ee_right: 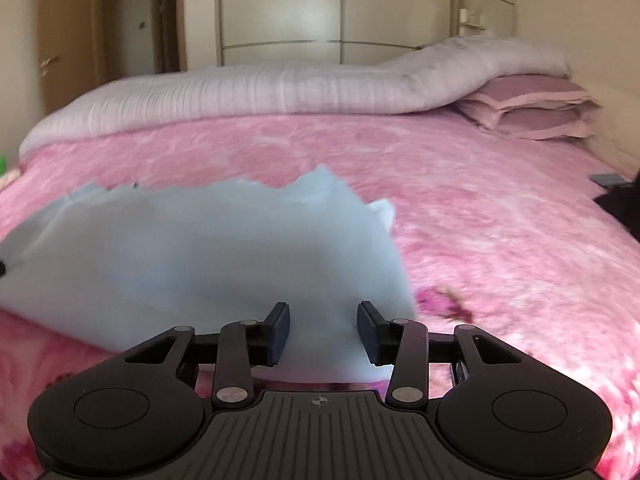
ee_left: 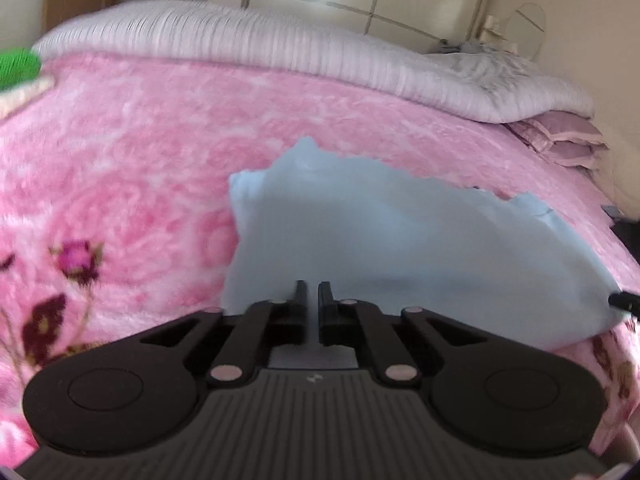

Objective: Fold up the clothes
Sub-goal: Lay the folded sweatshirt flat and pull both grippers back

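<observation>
Two grippers: I am working one in each hand, and both are at the same light blue cloth [ee_left: 400, 240].
Left gripper [ee_left: 313, 292]: its two black fingers are pinched almost together on the near edge of the blue cloth, so I am gripping it on this side.
Right gripper [ee_right: 324, 320]: its fingers stand wide apart with the blue cloth lying between them; it is let go, not squeezing.
Right gripper seen from the left camera: only a small black tip [ee_left: 624, 300] shows at the far right corner of the cloth.
Blue cloth: it sits on the pink blanket [ee_left: 160, 140], near me, bunched up with a jagged top edge. It looks lifted off the bed a little, but the picture is blurry and I am not sure.
Pink blanket: fluffy, covers the whole bed, with dark flowers [ee_left: 76, 262] printed near my left side.
White quilt [ee_right: 240, 92]: rolled up along the far side of the bed.
Pink pillows [ee_right: 532, 108]: stacked at the far right, under the end of the quilt.
Green thing [ee_left: 18, 68]: at the far left edge of the bed, too blurry to name.
Wardrobe [ee_right: 280, 12]: cream doors behind the bed.
</observation>
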### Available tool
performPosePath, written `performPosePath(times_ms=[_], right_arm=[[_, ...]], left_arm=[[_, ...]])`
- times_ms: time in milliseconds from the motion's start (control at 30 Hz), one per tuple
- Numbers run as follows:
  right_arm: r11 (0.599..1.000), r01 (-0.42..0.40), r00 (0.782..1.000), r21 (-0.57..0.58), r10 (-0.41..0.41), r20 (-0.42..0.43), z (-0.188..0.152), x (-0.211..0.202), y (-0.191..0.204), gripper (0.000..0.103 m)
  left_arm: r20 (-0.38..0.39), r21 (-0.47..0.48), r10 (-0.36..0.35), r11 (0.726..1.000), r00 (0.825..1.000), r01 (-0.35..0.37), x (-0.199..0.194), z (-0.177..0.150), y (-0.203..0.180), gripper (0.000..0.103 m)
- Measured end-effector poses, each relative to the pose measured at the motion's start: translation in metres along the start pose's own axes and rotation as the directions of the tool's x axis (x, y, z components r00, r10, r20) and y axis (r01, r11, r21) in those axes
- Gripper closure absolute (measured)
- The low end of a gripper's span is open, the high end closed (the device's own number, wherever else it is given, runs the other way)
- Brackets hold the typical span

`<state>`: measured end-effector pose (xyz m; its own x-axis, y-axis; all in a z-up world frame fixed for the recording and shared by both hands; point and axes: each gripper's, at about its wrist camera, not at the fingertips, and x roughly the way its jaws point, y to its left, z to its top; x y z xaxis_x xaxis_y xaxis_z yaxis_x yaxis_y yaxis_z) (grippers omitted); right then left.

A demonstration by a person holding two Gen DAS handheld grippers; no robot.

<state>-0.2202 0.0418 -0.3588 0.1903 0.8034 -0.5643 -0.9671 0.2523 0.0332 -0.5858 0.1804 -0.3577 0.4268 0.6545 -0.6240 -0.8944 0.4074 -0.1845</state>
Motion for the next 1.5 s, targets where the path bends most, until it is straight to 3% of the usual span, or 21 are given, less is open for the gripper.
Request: performPosePath(times_ms=[133,367,633,733,900,1167,1500], right_arm=[[1.0,0.012,1.0,-0.011,-0.012,-0.005,-0.006,0.003,0.002,0.061],[0.998,0.066,0.997,-0.005,-0.066,-0.036,-0.012,0.012,0.001,0.061],[0.992,0.124,0.99,0.024,-0.122,-0.074,-0.009,0.006,0.001,0.061],[0.993,0.115,0.989,0.037,-0.111,-0.102,-0.008,-0.006,0.011,0.061],[0.993,0.096,0.985,0.069,-0.085,-0.147,-0.011,-0.025,0.03,0.061],[0.99,0.068,0.976,0.12,-0.041,-0.216,-0.014,-0.056,0.06,0.06],[0.988,0.099,0.974,0.121,-0.071,-0.217,-0.015,-0.092,0.079,0.058]], left_arm=[[-0.027,0.068,0.052,0.996,0.998,-0.05,0.006,-0.011,-0.011,0.094],[-0.013,-0.023,0.101,0.995,0.995,-0.101,-0.022,-0.007,-0.018,0.093],[-0.033,0.024,0.159,0.987,0.987,-0.158,-0.01,-0.019,-0.022,0.091],[-0.044,0.032,0.171,0.985,0.984,-0.17,-0.025,-0.014,-0.035,0.091],[-0.069,0.018,0.172,0.985,0.983,-0.171,-0.055,-0.022,-0.055,0.078],[-0.132,0.034,0.198,0.98,0.971,-0.195,-0.089,-0.047,-0.084,0.075],[-0.089,0.085,0.223,0.973,0.971,-0.216,-0.124,-0.053,-0.109,0.069]])
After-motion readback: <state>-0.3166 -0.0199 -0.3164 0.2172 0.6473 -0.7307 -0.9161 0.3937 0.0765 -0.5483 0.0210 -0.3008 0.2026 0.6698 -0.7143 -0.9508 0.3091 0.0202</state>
